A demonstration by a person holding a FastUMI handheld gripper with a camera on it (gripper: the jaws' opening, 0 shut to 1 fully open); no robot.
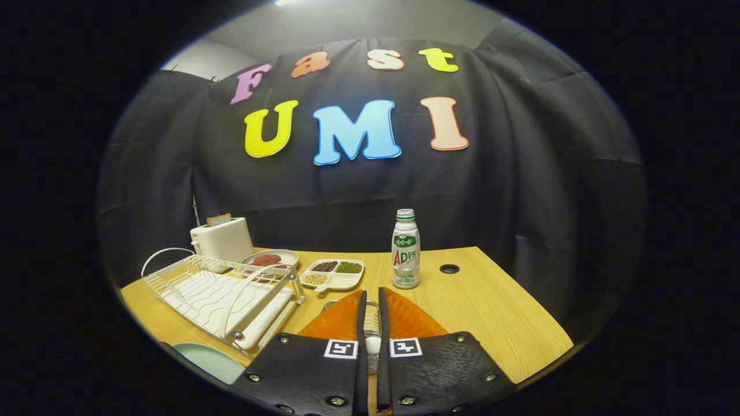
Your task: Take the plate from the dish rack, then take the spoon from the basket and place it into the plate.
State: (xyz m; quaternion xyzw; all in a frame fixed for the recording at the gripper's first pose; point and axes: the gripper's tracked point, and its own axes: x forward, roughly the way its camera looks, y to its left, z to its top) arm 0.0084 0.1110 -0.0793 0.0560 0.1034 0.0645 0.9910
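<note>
My gripper [373, 312] hangs over the orange basket [407, 320], which lies on the wooden table just under and ahead of the fingers. The fingers stand almost together, pressing on a slim spoon [373, 345] with a shiny stem and a white part; most of it is hidden between them. The pale green plate [213, 361] lies flat on the table to the left of the gripper, beside the near corner of the white wire dish rack [225, 294]. No dish stands in the rack.
A white toaster [222, 238] stands behind the rack, with a dish of red food [269, 259] and a divided tray of beans [333, 273] beside it. A white drink bottle [406, 248] is upright beyond the basket. A cable hole [449, 268] is right of the bottle.
</note>
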